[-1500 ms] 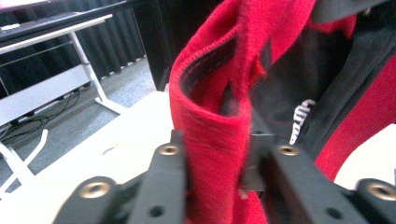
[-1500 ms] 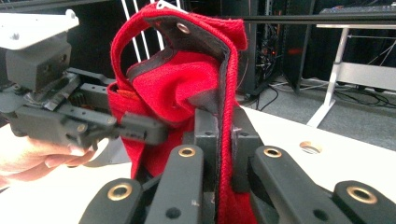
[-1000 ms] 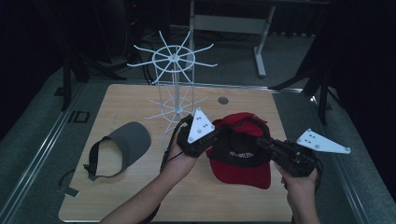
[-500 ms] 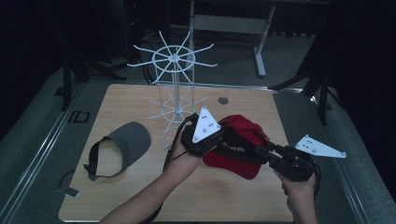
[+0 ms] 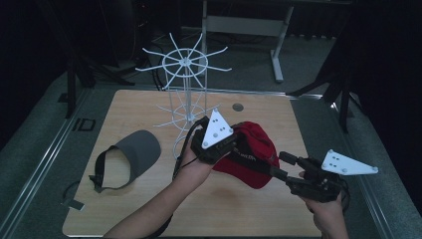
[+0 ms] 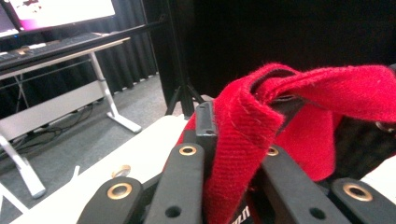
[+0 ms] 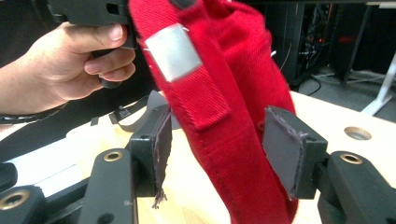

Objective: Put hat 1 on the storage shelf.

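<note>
a light wooden table top (image 5: 149,209) with a metal rim sits in a dark room, grey floor on every side. a white wire display rack with radiating hooks (image 5: 185,89) stands near the far edge, left of centre, and a small round hole (image 5: 238,107) lies in the wood just to its right. a grey sun visor with a black strap (image 5: 130,154) lies flat on the left part of the table, well apart from the hands. the near left corner and the far right corner of the wood are bare.

a red fabric cap with a strap at the back (image 5: 254,154) is held up between the two tools, right of centre and just off the wood. the left gripper (image 5: 226,149), held in a hand (image 5: 191,167) that reaches in from the bottom, sits just in front of the rack; in the left gripper view its jaws are closed tight on a fold of the cap's red band. the right gripper (image 5: 281,167) points left from near the table's right edge. in the right gripper view its jaws stand wide apart with the cap's strap hanging between the pads (image 7: 285,154), touching neither that i can tell.
</note>
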Available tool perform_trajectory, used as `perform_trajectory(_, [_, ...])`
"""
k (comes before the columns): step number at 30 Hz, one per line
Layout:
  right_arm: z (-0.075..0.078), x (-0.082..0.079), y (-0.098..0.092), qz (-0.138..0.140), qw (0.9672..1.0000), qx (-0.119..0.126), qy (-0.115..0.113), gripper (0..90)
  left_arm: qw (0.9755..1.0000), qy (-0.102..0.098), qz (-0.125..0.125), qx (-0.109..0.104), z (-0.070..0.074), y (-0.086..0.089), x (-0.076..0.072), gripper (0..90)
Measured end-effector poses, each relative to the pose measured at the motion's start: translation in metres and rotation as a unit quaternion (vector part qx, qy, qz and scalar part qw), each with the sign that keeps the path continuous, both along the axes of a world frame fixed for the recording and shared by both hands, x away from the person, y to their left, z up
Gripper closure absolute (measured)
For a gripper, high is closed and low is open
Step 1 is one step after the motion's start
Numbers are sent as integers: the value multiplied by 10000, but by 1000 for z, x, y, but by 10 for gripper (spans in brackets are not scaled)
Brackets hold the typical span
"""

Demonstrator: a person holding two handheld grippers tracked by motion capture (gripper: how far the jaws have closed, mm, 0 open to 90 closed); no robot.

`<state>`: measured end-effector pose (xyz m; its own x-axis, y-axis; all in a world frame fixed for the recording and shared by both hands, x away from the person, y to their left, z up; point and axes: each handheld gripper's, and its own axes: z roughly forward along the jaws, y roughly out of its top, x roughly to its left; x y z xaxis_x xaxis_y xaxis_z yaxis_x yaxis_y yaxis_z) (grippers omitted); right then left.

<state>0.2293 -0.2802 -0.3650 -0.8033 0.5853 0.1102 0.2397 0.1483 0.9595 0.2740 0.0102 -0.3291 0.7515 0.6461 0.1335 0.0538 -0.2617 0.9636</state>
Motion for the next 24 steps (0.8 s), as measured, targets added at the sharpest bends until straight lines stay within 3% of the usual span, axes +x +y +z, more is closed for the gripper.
perform_trajectory(2, [3, -2, -4, 313, 9991, 271, 12, 439, 10000, 55, -38, -17, 0, 3, 1, 873])
perform_trajectory(4, [6, -5, -7, 322, 9991, 253, -92, 463, 10000, 41, -7, -35, -1, 4, 1, 873])
perform_trajectory(6, [8, -5, -10, 265, 9990, 326, -152, 493, 9996, 41, -241, -152, -3, 9, 2, 872])
perform_trajectory(8, [9, -1, -12, 124, 9996, 205, -159, 505, 9981, -44, -568, -229, -4, 12, 1, 872])
perform_trajectory(10, [9, 3, -12, 42, 9998, 132, -147, 517, 9969, -9, -761, -191, -4, 13, 0, 872])
perform_trajectory(15, [9, 12, -6, -120, 9999, -56, -83, 545, 9943, 52, -1064, -58, -5, 11, -3, 871])
perform_trajectory(20, [13, 13, 6, 186, 9997, -96, -130, 543, 9908, 157, -1344, 19, -10, 8, -4, 870])
perform_trajectory(24, [16, 12, 15, 326, 9990, -225, -184, 563, 9896, 257, -1411, 80, -13, 5, -3, 870])
